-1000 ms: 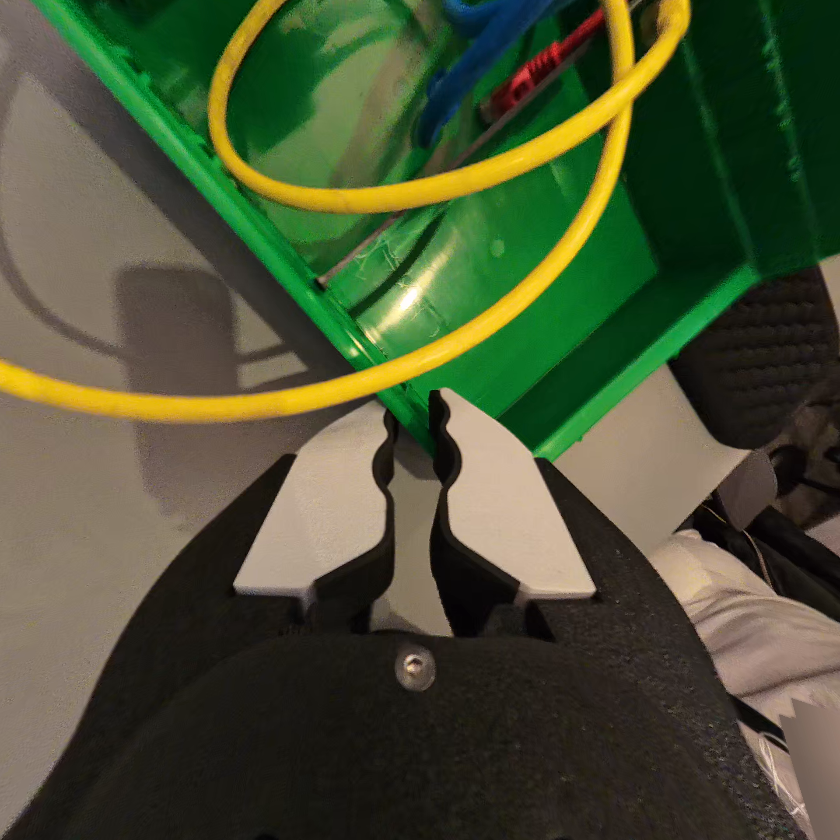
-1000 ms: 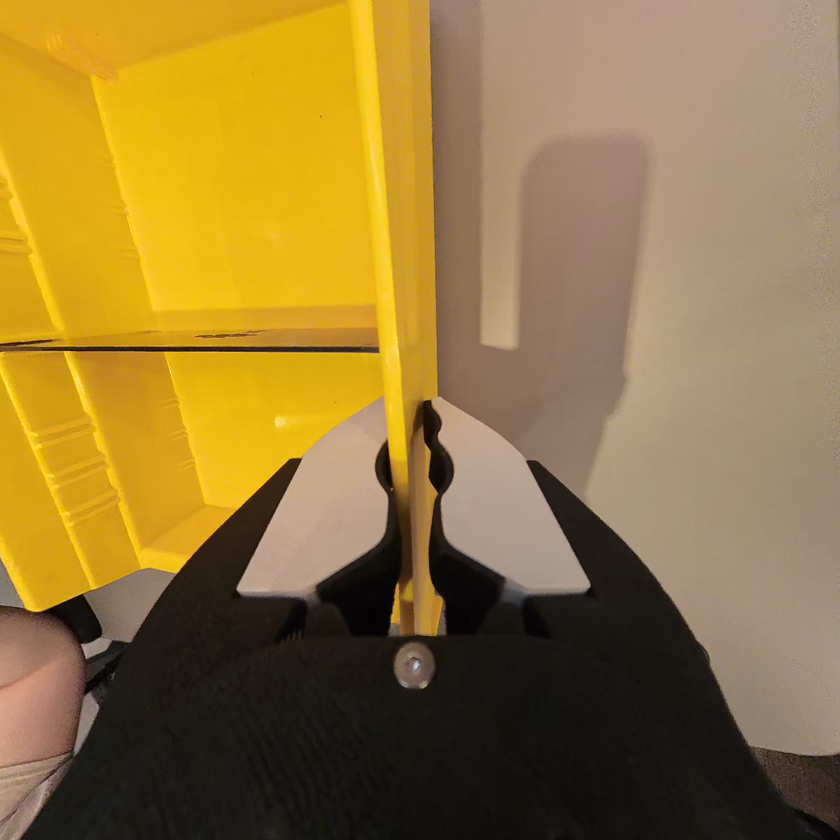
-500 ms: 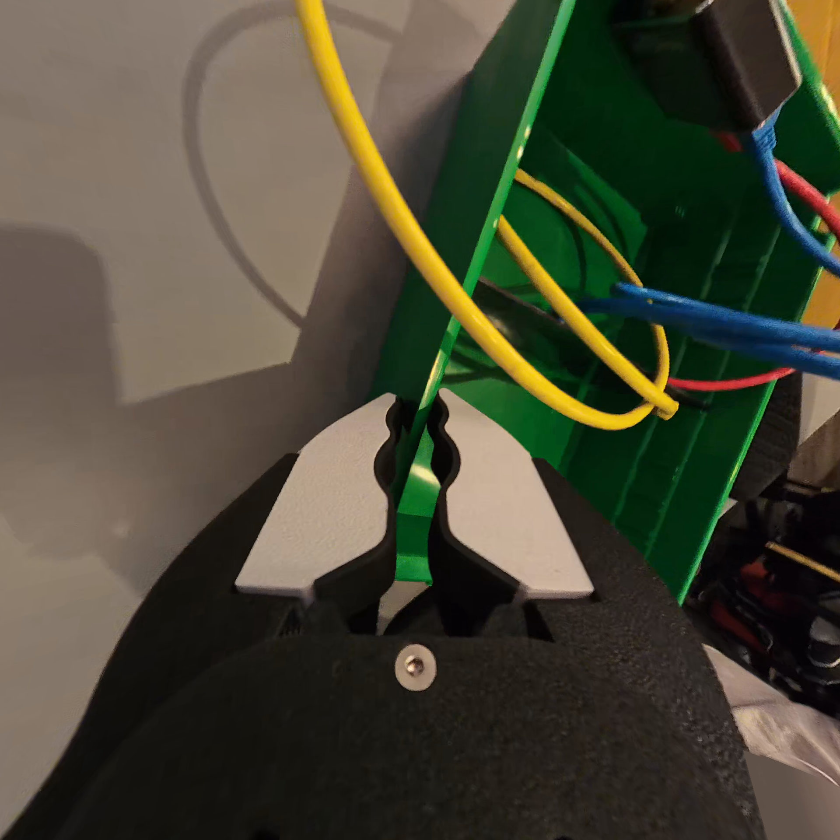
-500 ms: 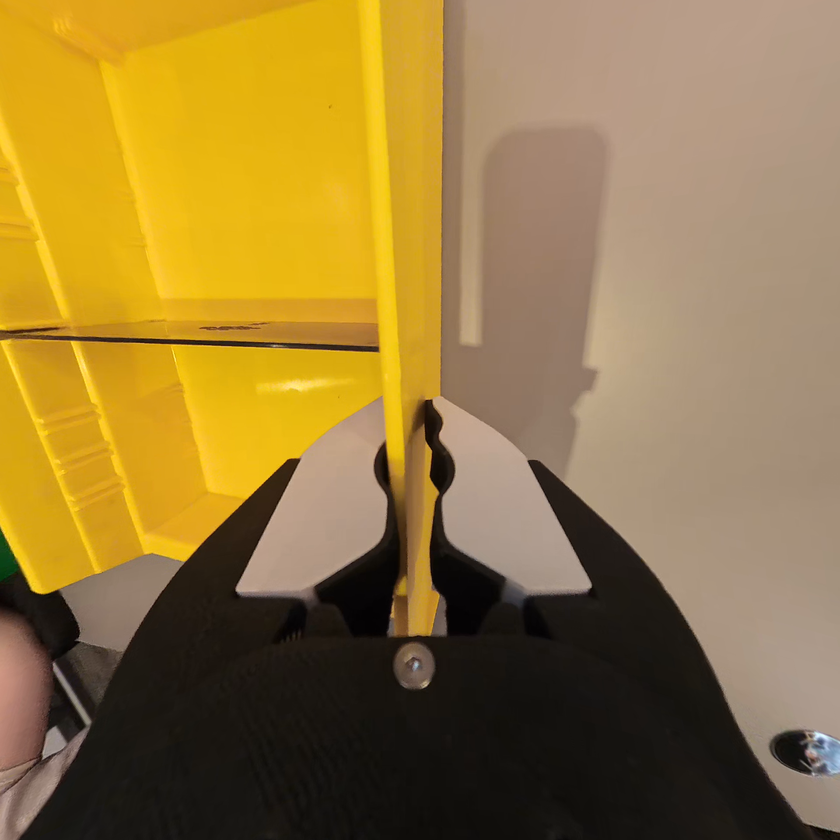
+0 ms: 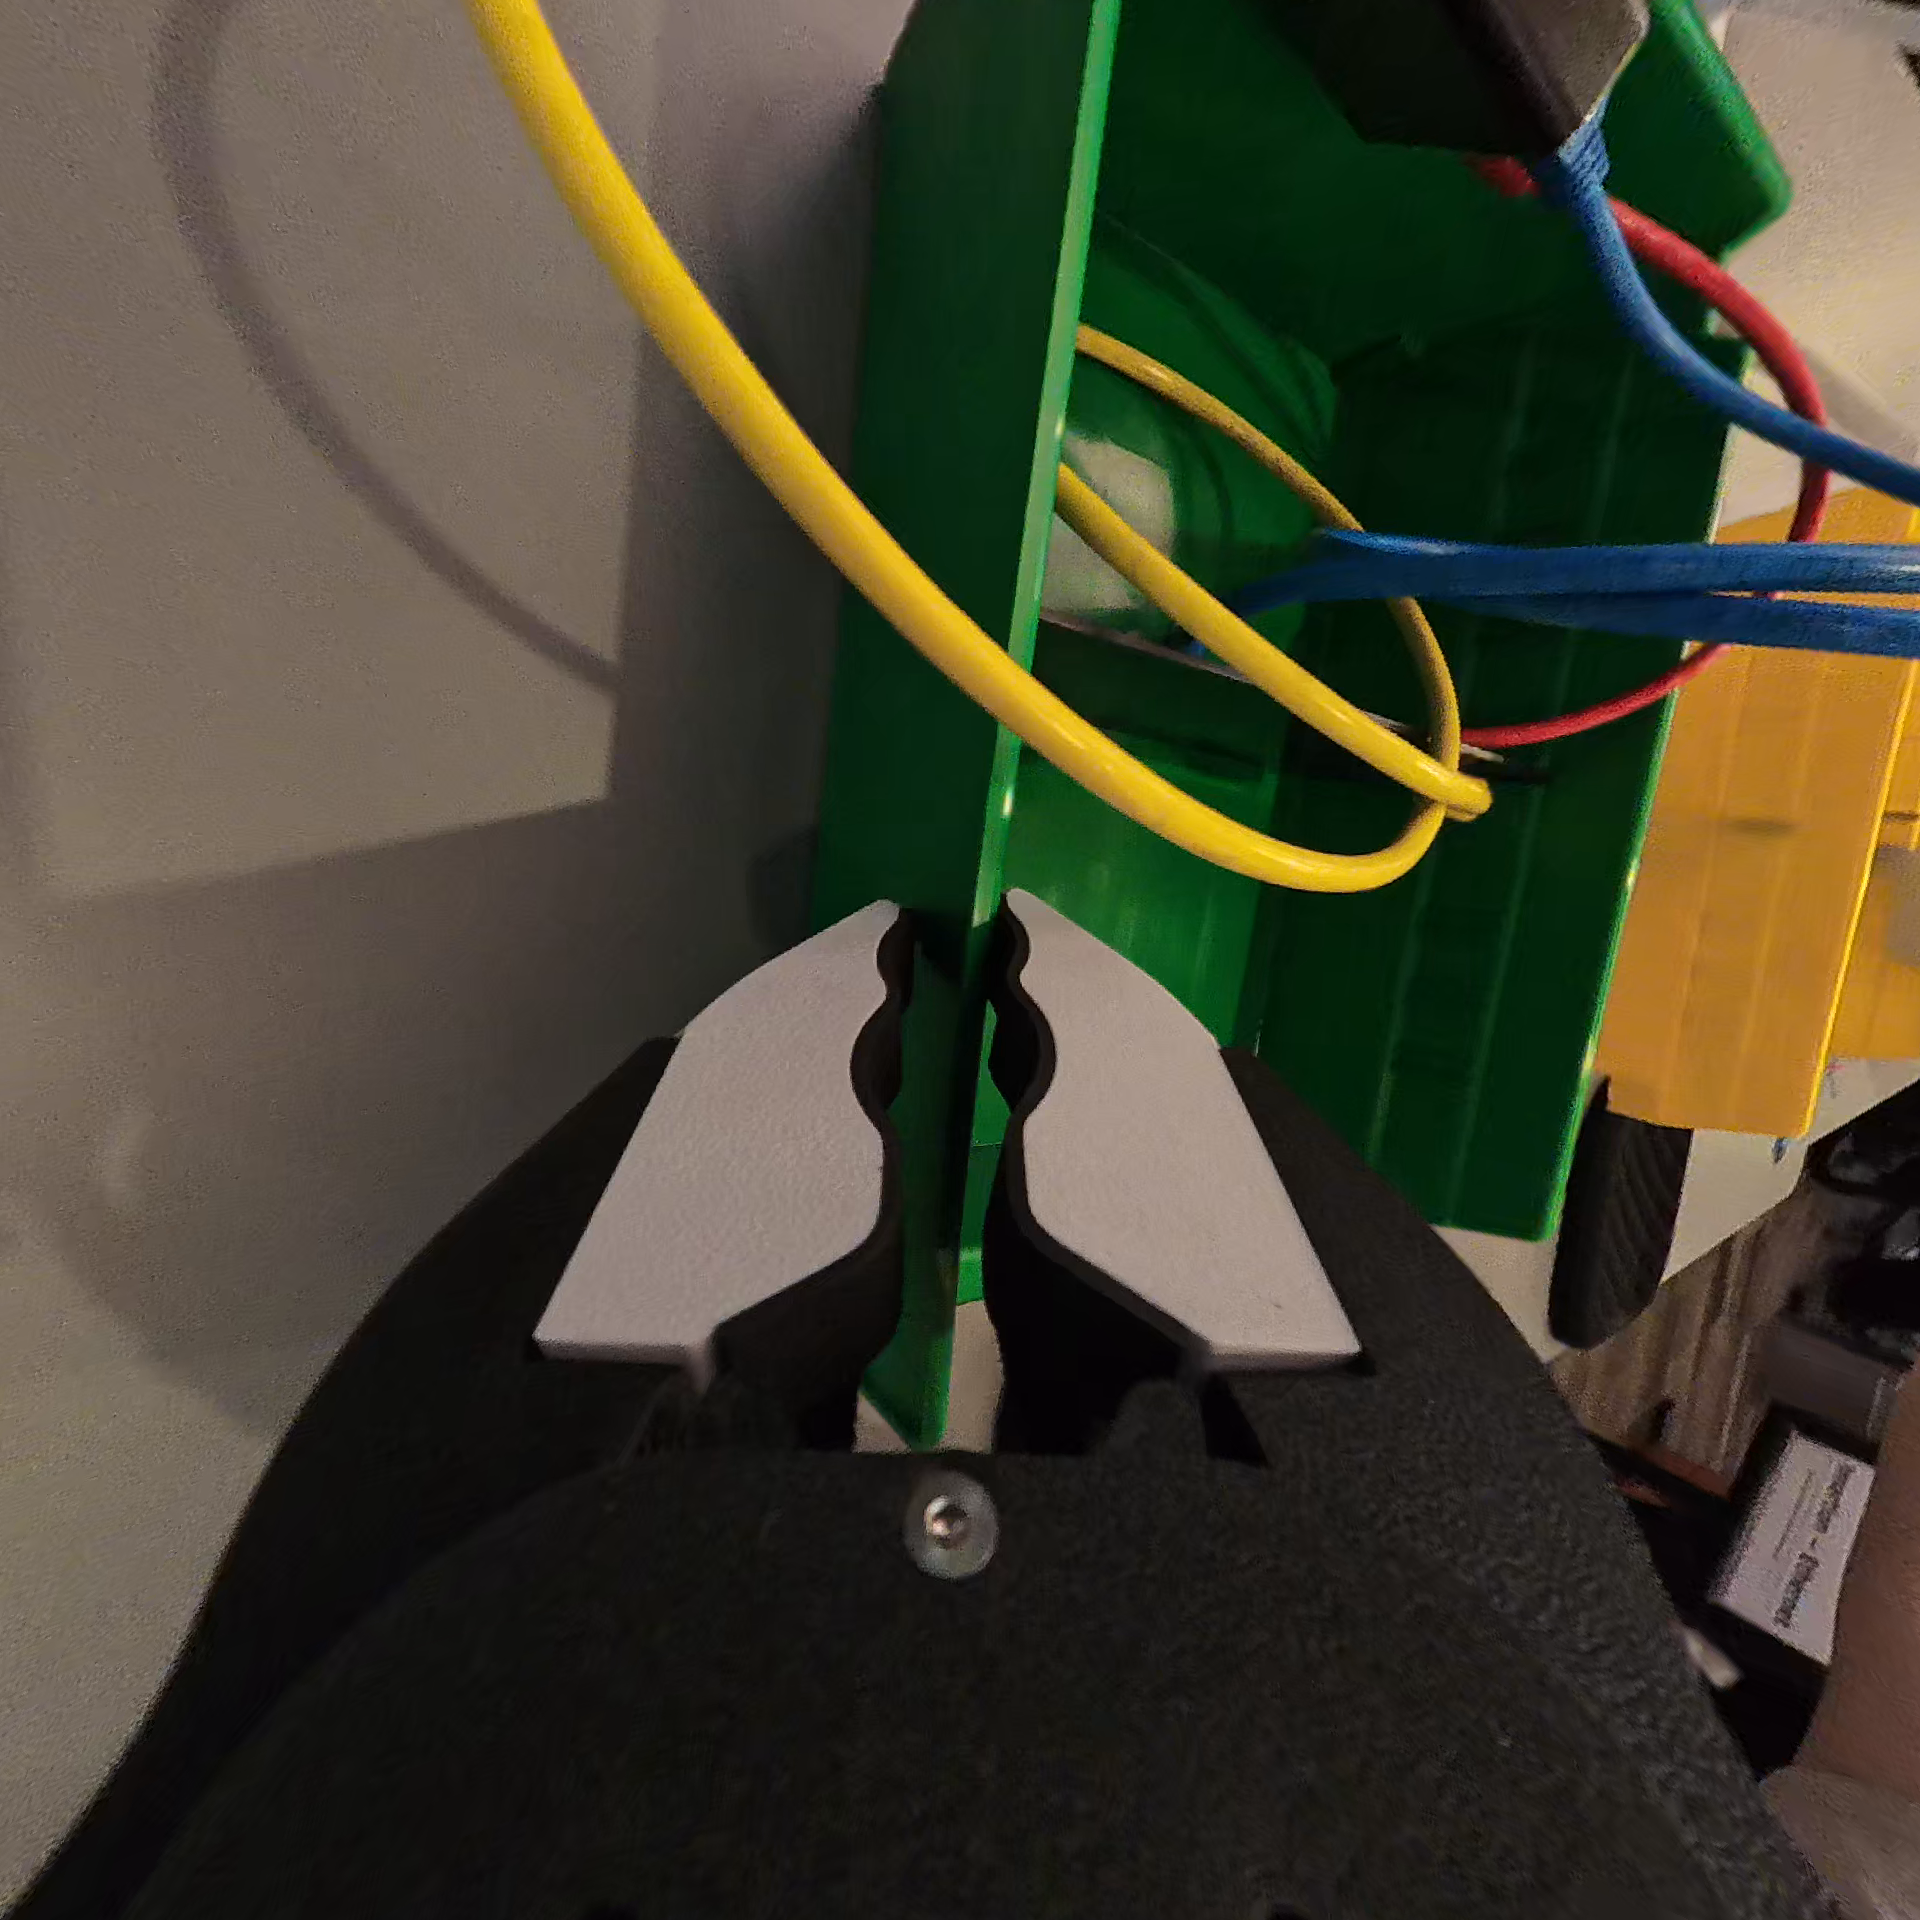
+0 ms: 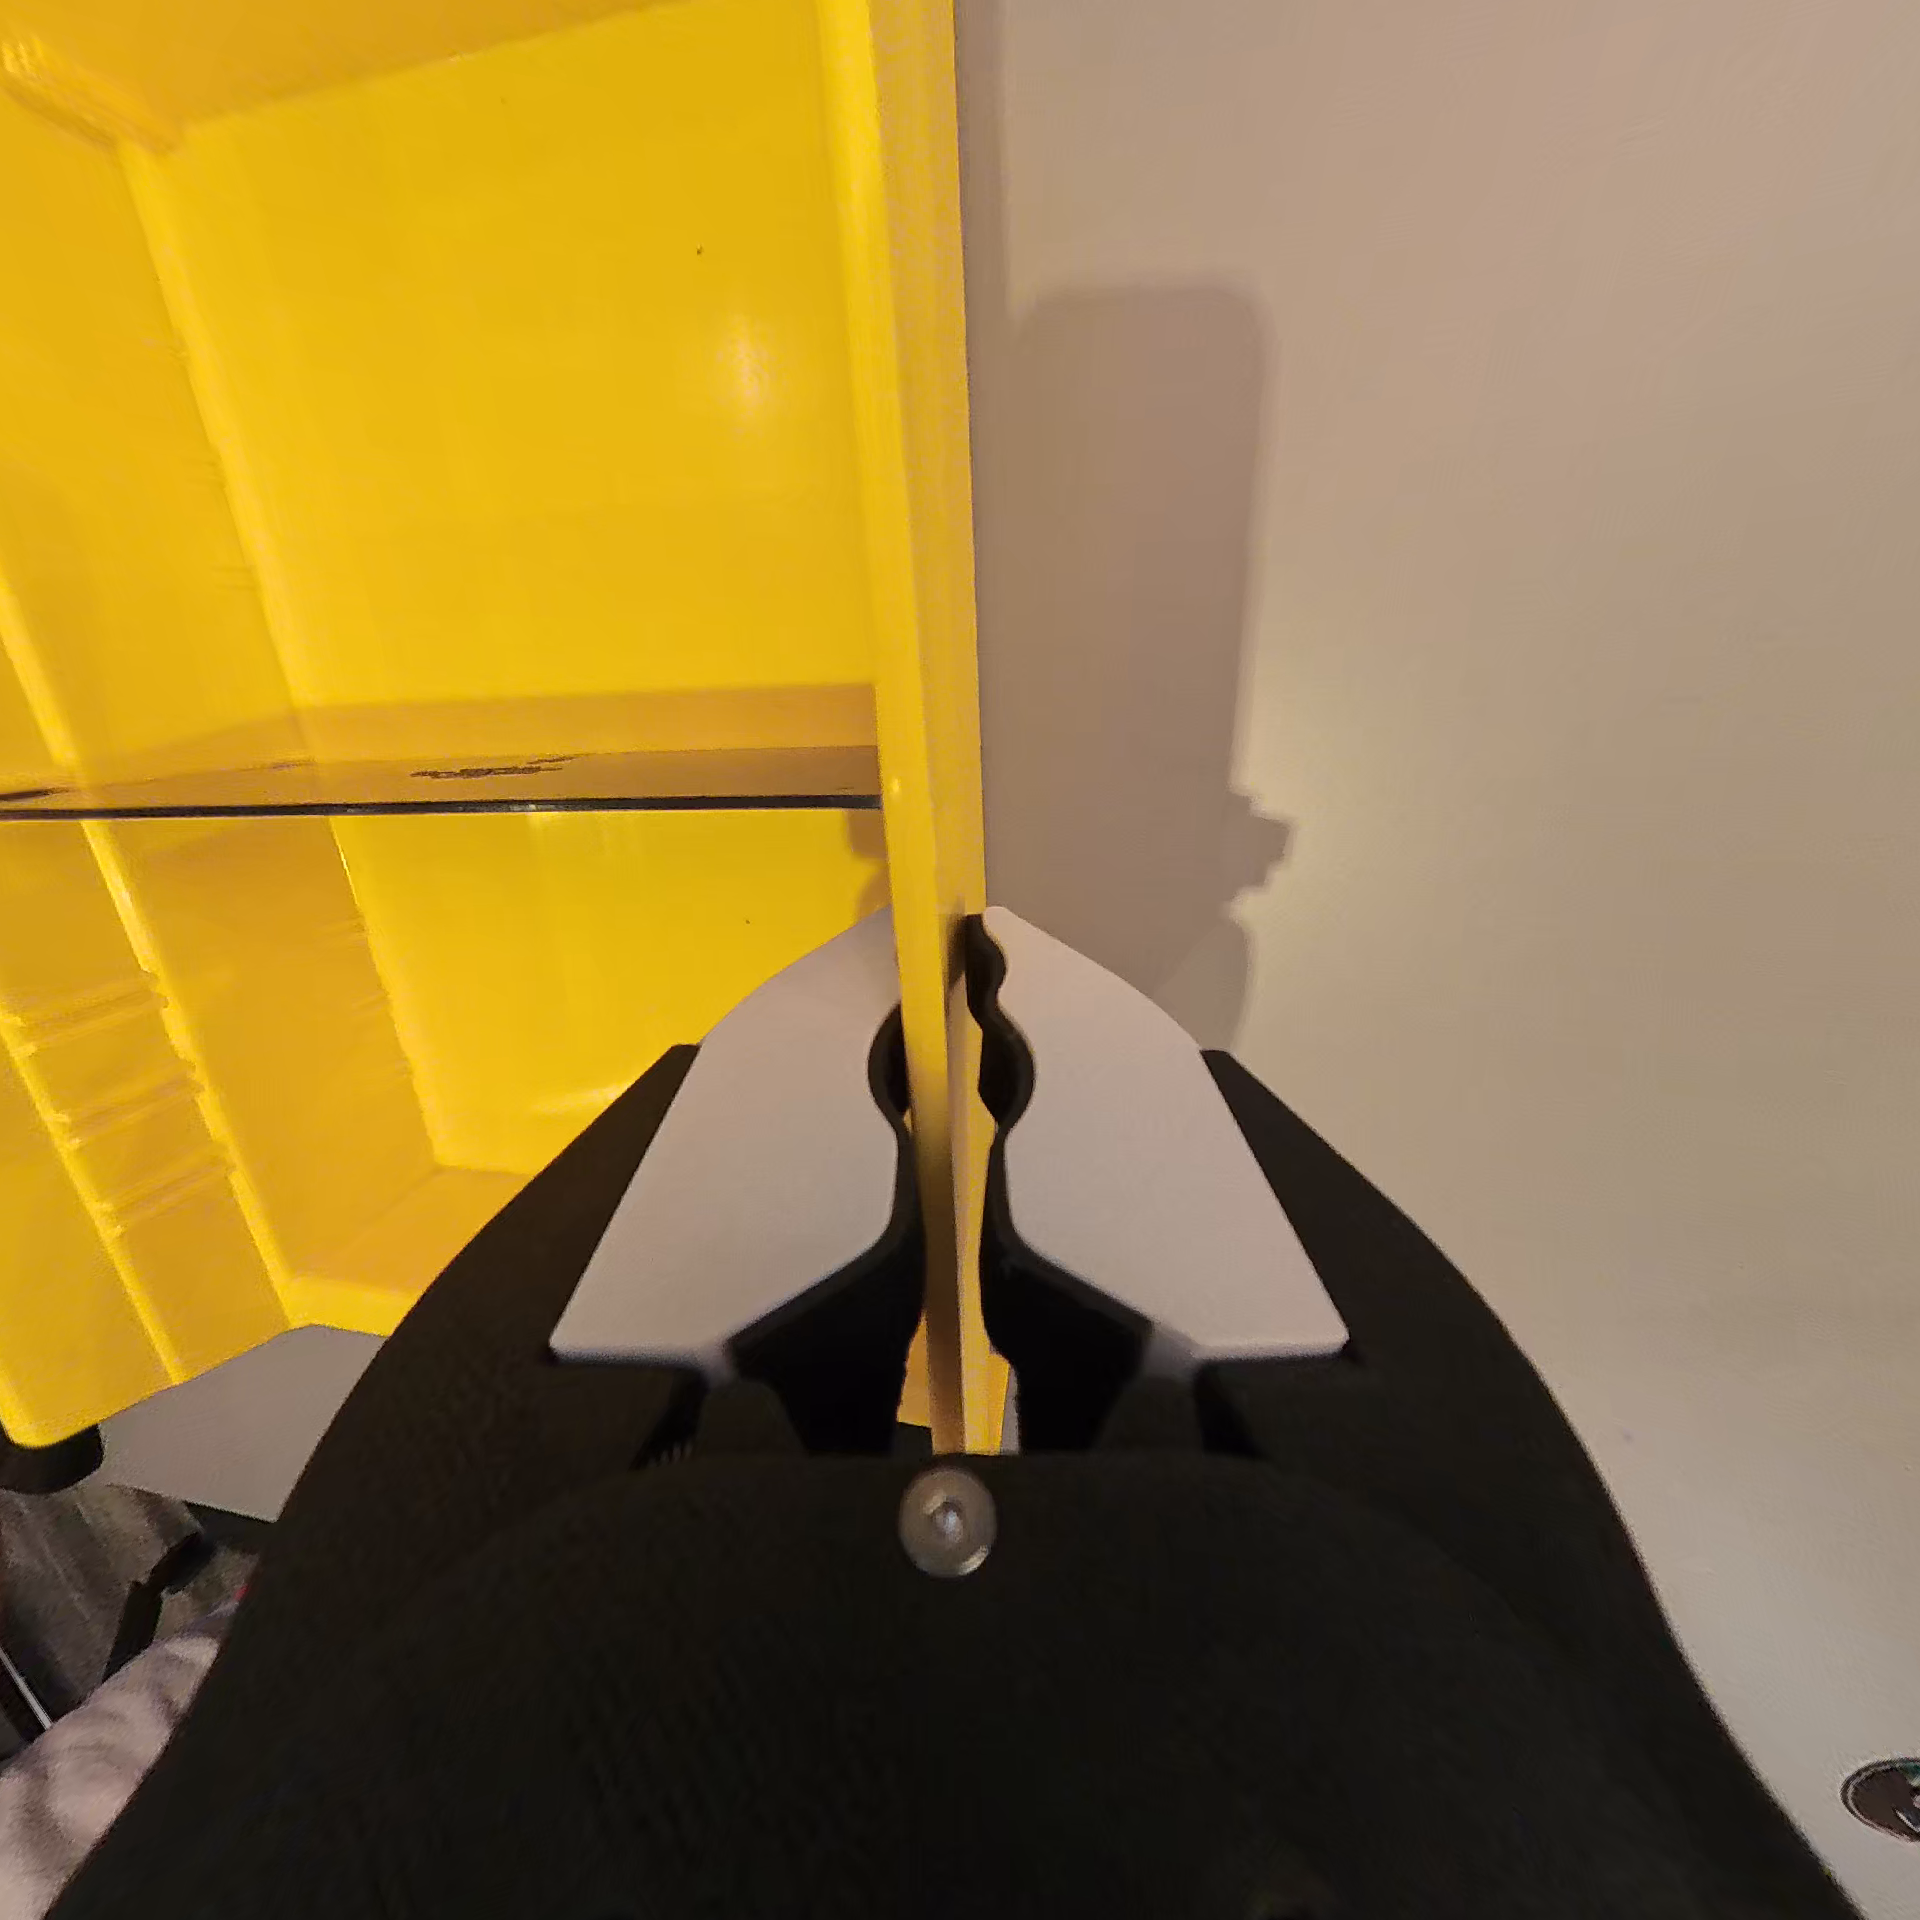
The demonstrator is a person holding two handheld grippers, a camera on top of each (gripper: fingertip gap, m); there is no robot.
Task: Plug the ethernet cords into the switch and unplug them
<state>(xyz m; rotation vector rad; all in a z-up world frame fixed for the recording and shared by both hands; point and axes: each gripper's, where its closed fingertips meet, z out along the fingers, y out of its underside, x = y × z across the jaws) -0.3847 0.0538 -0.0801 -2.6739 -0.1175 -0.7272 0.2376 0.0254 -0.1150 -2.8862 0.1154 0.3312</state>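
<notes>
Green bin point(image 5: 1434, 987), yellow bin point(image 6: 499, 447), yellow cord point(image 5: 831, 520), blue cords point(image 5: 1621, 582), red cord point(image 5: 1766, 343), possibly dark grey switch point(image 5: 1475, 73).

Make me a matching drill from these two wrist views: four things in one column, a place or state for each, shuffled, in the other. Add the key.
Things:
1. green bin
2. yellow bin
3. yellow cord
4. switch

Places or states:
A. loops over the wall, out of the bin
B. wall clamped in the left gripper
C. dark box inside the green bin, blue cords at it
D. wall clamped in the right gripper

Pairs: 1-B, 2-D, 3-A, 4-C
</notes>
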